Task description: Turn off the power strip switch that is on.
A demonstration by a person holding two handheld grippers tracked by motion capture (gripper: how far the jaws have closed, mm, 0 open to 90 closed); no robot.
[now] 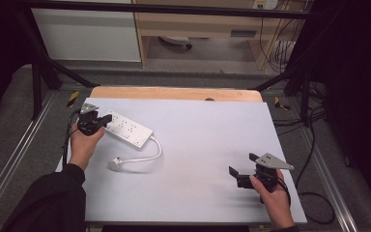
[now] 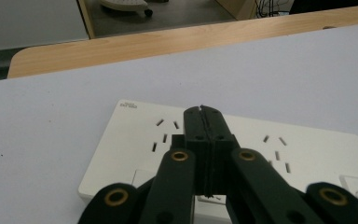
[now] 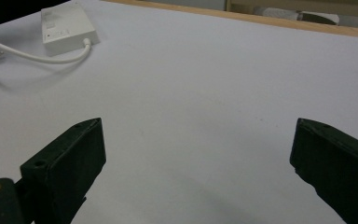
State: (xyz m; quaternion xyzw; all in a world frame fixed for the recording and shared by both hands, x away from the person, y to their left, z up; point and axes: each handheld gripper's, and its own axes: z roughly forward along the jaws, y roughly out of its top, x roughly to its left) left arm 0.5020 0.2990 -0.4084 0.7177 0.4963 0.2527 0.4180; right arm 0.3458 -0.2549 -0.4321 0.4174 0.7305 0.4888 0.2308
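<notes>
A white power strip (image 1: 128, 129) lies at the back left of the pale table cover (image 1: 203, 145). Its white cable (image 1: 149, 153) curls forward to a plug (image 1: 115, 163) lying loose on the cover. My left gripper (image 1: 107, 118) hangs over the strip's left end. In the left gripper view its jaws are pressed together, nothing between them, and the left gripper (image 2: 202, 109) points across the strip's socket face (image 2: 135, 140). My right gripper (image 1: 241, 163) rests low at the front right, jaws wide apart. The right gripper (image 3: 198, 130) is empty, and the strip (image 3: 67, 28) lies far off.
A wooden table edge (image 1: 174, 93) runs along the back of the cover. Black frame posts (image 1: 36, 82) stand at both back corners. Dark cables (image 1: 314, 193) trail on the floor at the right. A cabinet (image 1: 84, 34) and a shelf stand behind the table.
</notes>
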